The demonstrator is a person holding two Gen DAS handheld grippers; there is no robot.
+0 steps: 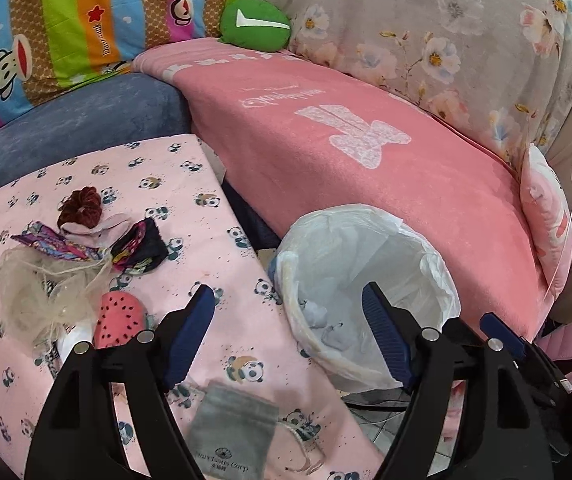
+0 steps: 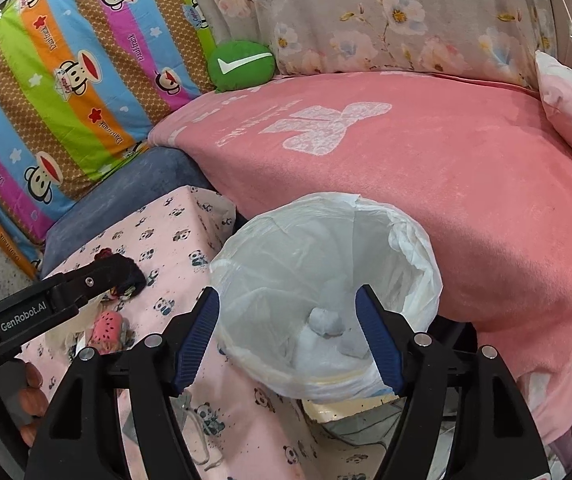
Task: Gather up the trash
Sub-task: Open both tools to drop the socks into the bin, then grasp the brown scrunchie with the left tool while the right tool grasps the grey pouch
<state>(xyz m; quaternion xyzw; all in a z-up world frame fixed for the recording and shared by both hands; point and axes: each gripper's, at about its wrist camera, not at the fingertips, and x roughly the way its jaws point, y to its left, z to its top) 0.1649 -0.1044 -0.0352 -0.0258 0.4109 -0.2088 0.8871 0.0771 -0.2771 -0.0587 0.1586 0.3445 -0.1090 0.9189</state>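
Left wrist view: left gripper (image 1: 288,334) spread wide, holding nothing, straddling the panda cloth's (image 1: 221,248) edge and the lined bin (image 1: 366,292); wrappers (image 1: 85,240) lie on the cloth.
Right wrist view: right gripper (image 2: 288,334) wide, nothing held, over the bin (image 2: 326,292); crumpled tissue (image 2: 326,322) lies inside.

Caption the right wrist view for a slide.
Open right hand-held gripper hovers over the lined bin, crumpled tissue at its bottom.

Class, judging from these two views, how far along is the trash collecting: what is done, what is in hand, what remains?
Done: crumpled white wads already lie in the lined bin. In hand: nothing; the right tool is open over the bin, and the left tool is open too. Left: wrappers, netting and a grey pouch on the panda cloth.
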